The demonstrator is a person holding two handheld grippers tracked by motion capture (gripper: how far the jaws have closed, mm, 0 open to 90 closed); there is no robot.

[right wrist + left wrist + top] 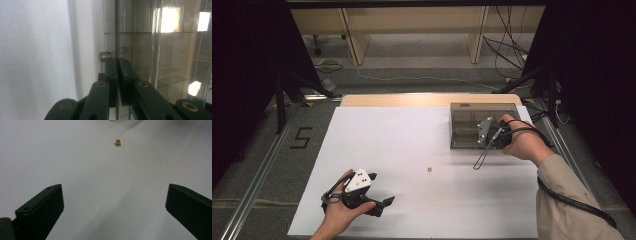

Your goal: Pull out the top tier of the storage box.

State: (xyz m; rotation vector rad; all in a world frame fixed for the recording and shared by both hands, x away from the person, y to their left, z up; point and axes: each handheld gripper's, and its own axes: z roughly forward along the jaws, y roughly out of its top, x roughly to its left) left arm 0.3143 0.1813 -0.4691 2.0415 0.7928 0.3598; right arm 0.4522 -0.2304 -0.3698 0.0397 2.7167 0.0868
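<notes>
A tiny gold-coloured object (429,168) lies on the white sheet near the table's middle; in the left gripper view the gold object (118,142) sits well ahead of the jaws. My left gripper (382,189) rests low at the front left, open, nothing between its jaws (113,192). A smoky clear box (462,112) stands at the back right. My right gripper (484,135) is at that box. Its jaws (118,62) are shut on a thin clear panel of the box (150,50), just below a small round knob (105,55).
The white sheet (412,135) covers most of the wooden table (412,100). A thin cable loop (482,157) hangs from the right gripper onto the sheet. Black stands and floor cables lie beyond the table's far edge.
</notes>
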